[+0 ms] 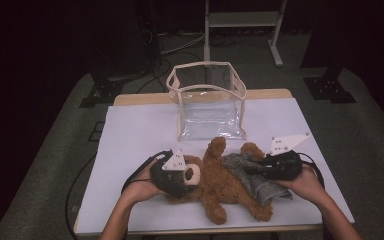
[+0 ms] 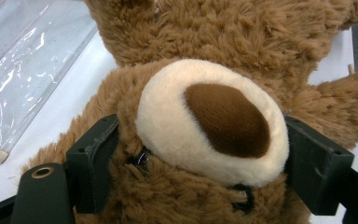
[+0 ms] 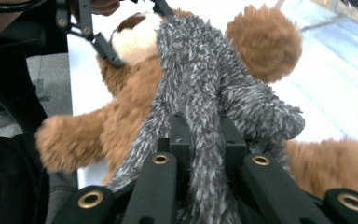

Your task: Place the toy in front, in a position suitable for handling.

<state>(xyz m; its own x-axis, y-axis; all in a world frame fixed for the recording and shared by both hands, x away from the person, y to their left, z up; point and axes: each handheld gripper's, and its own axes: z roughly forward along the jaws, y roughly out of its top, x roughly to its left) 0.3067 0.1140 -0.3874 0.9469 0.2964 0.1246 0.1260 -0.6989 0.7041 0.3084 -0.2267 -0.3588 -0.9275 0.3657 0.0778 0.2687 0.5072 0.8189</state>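
On the white table's (image 1: 130, 130) near half, just before the clear bag (image 1: 207, 100), my fluffy brown teddy bear (image 1: 220, 182) lies face up, lengthwise left-to-right, head left, my left gripper (image 1: 180, 182) clamping its head, my right gripper (image 1: 252, 170) pinching its grey knitted scarf (image 1: 250, 175).

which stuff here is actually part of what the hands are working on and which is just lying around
In hand:
- teddy bear, its head between the jaws of the left gripper
- grey fuzzy garment, pinched by the right gripper

Lying about:
- clear bag, standing open behind the bear, untouched
- white stand on the floor beyond the table
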